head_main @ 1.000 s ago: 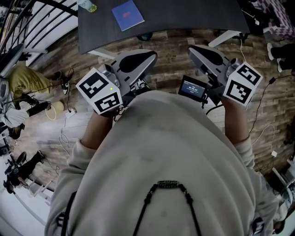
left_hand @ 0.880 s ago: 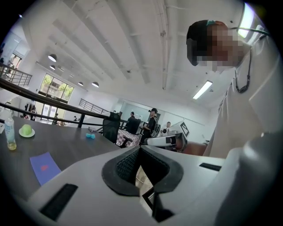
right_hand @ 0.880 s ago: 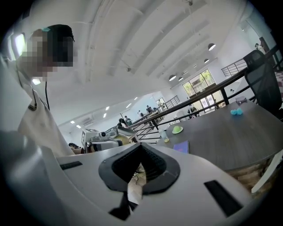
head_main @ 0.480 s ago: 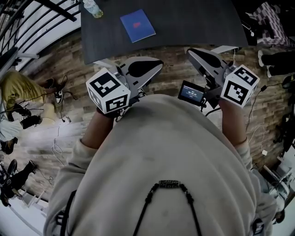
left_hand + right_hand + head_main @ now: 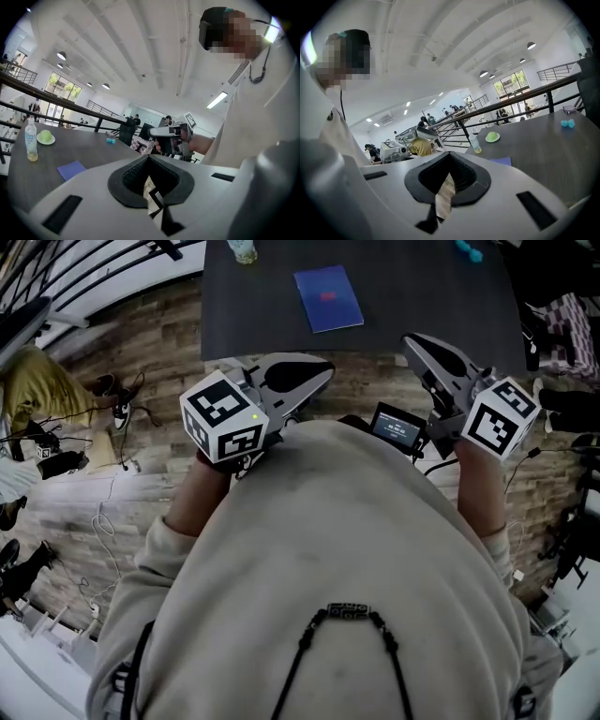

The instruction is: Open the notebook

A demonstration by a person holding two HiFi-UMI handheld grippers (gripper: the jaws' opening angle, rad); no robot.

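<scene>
Notebook: thin, rectangular, smooth blue cover with a small reddish mark; closed, flat on the tabletop, upper centre of the head view, well apart from both tongs.

Tabletop: dark grey, matte, straight front edge.

Left tongs: pale grey moulded shells, black ribbed pads; tips pressed together round a diamond-shaped hollow, nothing between; centre left of frame, short of the tabletop edge.

Right tongs: same make, closed, empty; upper right, near the tabletop's front edge.

Marker cubes: white, black square patterns, one on each tongs.

Bottle: clear plastic, yellowish liquid, upright; top edge, left of the notebook.

Turquoise object: small, knobbly; top right of the tabletop.

Floor: wood-look planks, cables strewn at left.

Sweatshirt: beige, soft, filling the lower frame.
</scene>
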